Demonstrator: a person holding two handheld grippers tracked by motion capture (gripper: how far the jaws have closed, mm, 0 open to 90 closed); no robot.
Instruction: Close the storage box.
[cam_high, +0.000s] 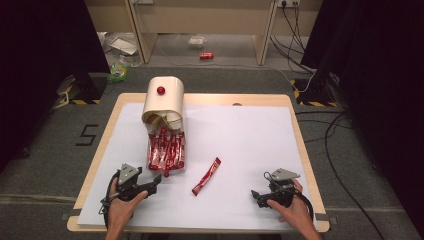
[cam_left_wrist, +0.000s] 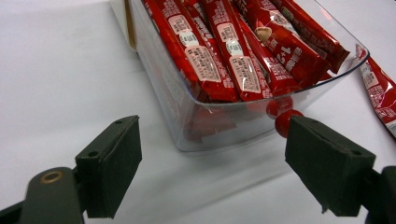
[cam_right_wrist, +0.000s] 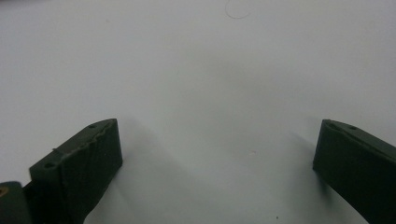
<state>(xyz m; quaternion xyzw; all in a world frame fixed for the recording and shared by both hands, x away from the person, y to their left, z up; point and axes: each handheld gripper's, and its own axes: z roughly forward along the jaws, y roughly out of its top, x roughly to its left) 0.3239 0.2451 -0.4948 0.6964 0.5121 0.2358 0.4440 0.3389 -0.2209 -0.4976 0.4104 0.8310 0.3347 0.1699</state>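
Left gripper view: clear drawer (cam_left_wrist: 196, 126) runs off the top edge, its far end cut away; red sachets (cam_left_wrist: 219, 51) cropped there too. Loose sachet (cam_left_wrist: 380, 93) clipped by the right edge. Print on the labels too small to read

High view: back of the drawer sits inside the cream cover (cam_high: 164, 100), hidden. Small red item on the floor (cam_high: 206, 55), top centre, too small to identify

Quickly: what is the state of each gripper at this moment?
Left gripper: open, empty, its jaws before the clear drawer.
Right gripper: open, empty, over the white sheet.
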